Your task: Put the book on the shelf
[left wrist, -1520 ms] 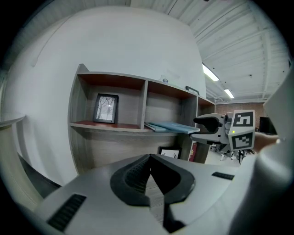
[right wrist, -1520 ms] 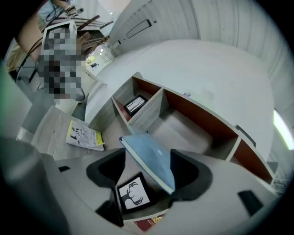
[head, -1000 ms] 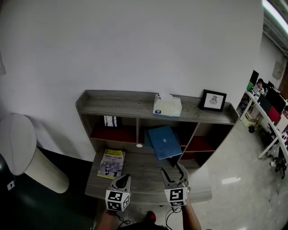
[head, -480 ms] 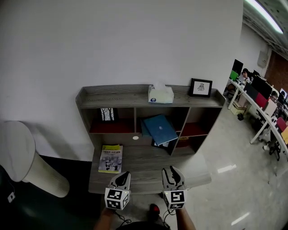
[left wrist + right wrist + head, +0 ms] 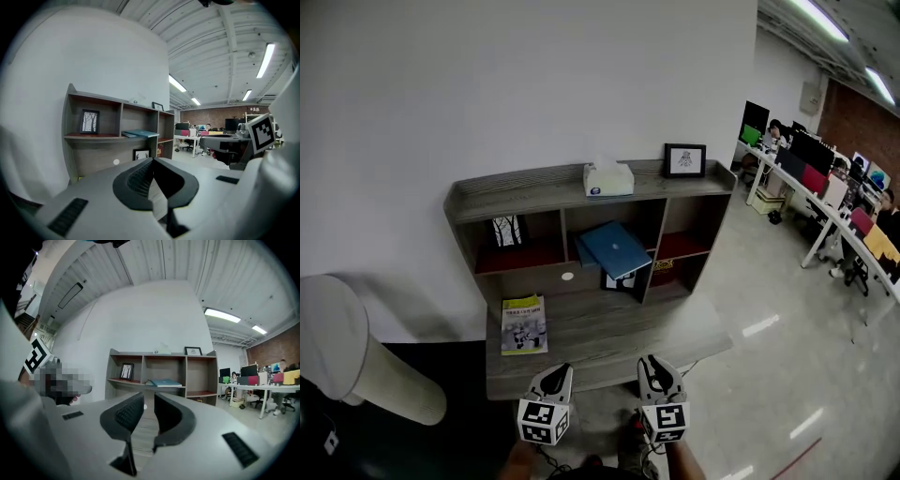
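Before the desk (image 5: 605, 339), left gripper (image 5: 557, 371) is shut, empty; right gripper (image 5: 657, 362), just closing, gapes narrowly, empty.

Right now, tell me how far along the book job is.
Done: the blue book lies in the middle compartment of the shelf, corner overhanging. In hand: nothing; the right gripper, jaws just closing, and the left gripper are empty. Left: perhaps the yellow book on the desk.

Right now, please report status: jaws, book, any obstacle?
Left gripper jaws shut, empty. Right gripper jaws just closing, nothing between. Blue book in middle compartment; yellow book on desk.
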### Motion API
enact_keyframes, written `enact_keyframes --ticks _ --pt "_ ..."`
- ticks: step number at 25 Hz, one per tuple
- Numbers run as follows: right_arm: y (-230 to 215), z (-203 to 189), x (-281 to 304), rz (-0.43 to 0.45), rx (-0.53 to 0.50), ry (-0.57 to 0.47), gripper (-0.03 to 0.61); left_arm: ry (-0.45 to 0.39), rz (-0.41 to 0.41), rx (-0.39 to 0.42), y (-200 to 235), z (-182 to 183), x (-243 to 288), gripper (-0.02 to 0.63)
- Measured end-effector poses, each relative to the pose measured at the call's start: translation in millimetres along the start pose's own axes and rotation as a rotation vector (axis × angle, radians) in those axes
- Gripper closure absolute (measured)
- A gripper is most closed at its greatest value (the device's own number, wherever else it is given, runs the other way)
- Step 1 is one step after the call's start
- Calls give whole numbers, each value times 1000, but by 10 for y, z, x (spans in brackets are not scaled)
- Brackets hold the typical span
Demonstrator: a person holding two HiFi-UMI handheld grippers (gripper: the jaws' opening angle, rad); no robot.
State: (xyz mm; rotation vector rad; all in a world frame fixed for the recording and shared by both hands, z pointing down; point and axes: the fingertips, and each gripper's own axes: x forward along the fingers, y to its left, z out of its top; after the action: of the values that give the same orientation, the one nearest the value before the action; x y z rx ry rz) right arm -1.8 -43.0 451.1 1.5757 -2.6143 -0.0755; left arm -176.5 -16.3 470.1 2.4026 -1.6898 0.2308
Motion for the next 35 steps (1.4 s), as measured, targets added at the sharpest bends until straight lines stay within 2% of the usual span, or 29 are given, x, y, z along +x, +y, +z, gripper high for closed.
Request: enact_keyframes --ticks 7,12,18,35 --pt "83 -105 -349 -49 26 30 525 -3 -59 -29 -133 0 -185 607" --pt "209 -168 -527 -27 91 36 540 -4 -62 -33 -152 -57 -276 607" --pt "294 -289 -634 -33 97 63 541 28 -49 -32 -140 -215 -385 607" --pt "335 -252 -705 -30 79 64 543 18 -47 -23 -188 -188 -459 607"
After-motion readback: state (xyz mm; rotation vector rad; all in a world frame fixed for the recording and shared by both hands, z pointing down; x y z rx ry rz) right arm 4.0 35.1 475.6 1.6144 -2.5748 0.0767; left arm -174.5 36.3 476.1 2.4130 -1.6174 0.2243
